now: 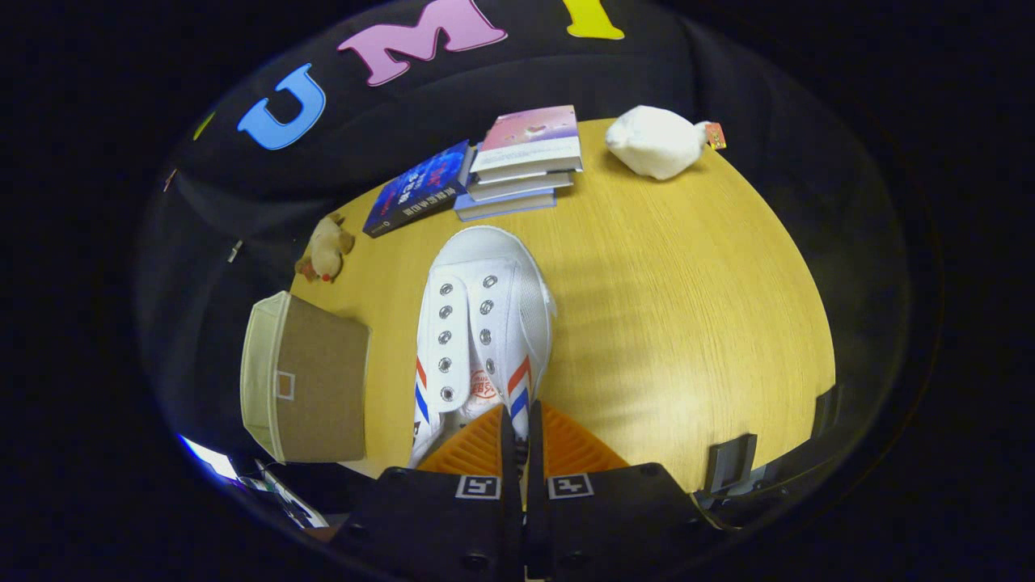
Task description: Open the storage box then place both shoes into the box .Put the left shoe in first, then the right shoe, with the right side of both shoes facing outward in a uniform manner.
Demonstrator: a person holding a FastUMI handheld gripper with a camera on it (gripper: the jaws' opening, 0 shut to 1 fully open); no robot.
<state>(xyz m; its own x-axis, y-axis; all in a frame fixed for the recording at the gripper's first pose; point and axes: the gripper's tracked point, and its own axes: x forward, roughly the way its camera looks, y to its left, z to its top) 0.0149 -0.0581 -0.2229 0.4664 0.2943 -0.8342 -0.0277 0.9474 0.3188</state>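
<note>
One storage box [311,380] stood on the counter [687,323] left of the white shoe [481,323], a small plush toy [325,249] beyond it. Gripper [517,428] was clenched on the shoe's heel edge, toe pointing away. Books [517,162] lay beyond; a white plush [656,141] lay farthest right.

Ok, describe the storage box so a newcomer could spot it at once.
Start at the wooden table and the white shoe pinched at its heel by the hand-held gripper. The storage box sits at the table's edge beside that shoe: brown fabric sides, cream lining, the one open-topped container here.
</note>
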